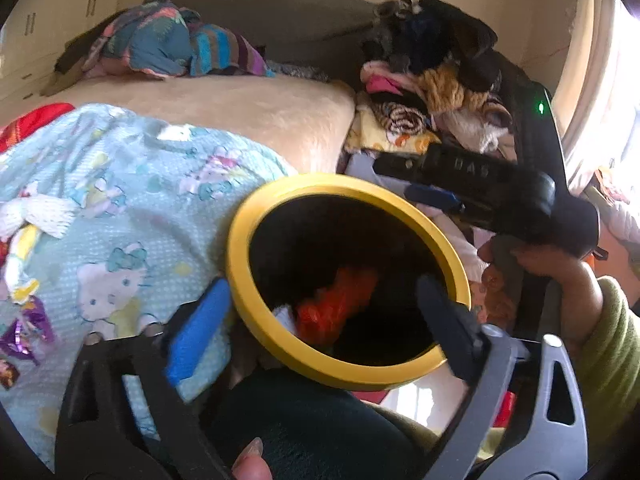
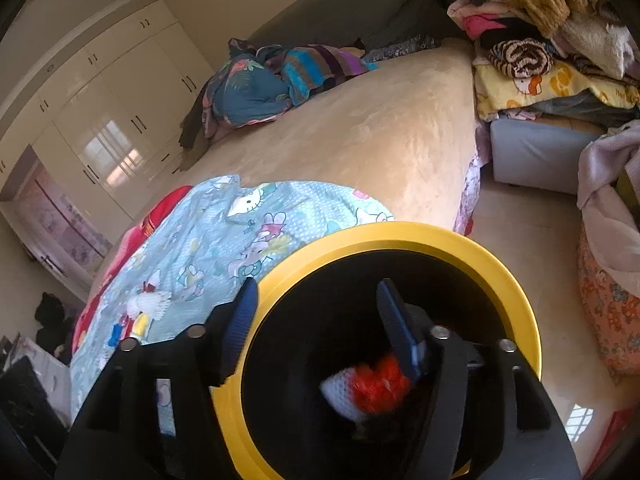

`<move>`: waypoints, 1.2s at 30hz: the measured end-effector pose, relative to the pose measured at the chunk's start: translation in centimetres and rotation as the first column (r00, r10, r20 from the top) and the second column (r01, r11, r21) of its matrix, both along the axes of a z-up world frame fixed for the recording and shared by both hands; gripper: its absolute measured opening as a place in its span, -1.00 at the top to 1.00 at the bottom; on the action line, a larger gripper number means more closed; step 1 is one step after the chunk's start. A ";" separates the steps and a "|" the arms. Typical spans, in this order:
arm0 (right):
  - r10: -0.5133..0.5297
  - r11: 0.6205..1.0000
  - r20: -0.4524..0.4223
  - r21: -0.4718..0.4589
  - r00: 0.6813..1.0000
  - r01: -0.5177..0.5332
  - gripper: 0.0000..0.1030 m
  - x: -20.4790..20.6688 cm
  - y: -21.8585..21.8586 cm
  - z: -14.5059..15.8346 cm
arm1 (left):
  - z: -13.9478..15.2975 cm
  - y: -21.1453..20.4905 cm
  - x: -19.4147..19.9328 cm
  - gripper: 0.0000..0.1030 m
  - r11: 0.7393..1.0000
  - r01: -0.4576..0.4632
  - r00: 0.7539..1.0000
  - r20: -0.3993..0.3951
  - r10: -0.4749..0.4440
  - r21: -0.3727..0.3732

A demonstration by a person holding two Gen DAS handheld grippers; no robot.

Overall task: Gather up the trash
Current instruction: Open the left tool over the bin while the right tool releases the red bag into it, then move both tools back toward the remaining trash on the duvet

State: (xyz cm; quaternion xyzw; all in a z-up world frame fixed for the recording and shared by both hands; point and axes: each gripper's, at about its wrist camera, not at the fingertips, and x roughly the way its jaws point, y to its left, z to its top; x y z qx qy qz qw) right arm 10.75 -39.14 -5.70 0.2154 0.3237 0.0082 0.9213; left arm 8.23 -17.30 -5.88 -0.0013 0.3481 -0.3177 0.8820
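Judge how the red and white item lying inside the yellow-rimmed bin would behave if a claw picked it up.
The red and white item looks fuzzy and crumpled, so it would probably squash and flop rather than hold shape. It seems light for its size. Lying deep in the yellow-rimmed bin, it is unlikely to roll.

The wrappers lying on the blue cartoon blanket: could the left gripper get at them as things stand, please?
Probably yes. The left gripper is open and empty over the yellow bin, and the wrappers lie uncovered on the blanket beside it, with nothing between.
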 end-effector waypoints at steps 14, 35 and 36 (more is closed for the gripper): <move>0.038 0.996 0.049 -0.082 0.998 -0.034 -0.41 -0.2 3.0 1.7 | 2.4 4.4 -0.1 -0.79 0.988 -0.151 0.987 0.041 0.153 -0.044; 0.169 0.974 0.117 -0.169 0.979 -0.148 -0.54 -0.9 8.9 3.5 | 4.9 9.6 -0.6 -0.79 0.952 -0.290 0.947 0.116 0.300 -0.093; 0.174 0.973 0.121 -0.172 0.977 -0.152 -0.54 -1.0 9.1 3.6 | 5.0 9.9 -0.7 -0.79 0.950 -0.297 0.944 0.124 0.307 -0.094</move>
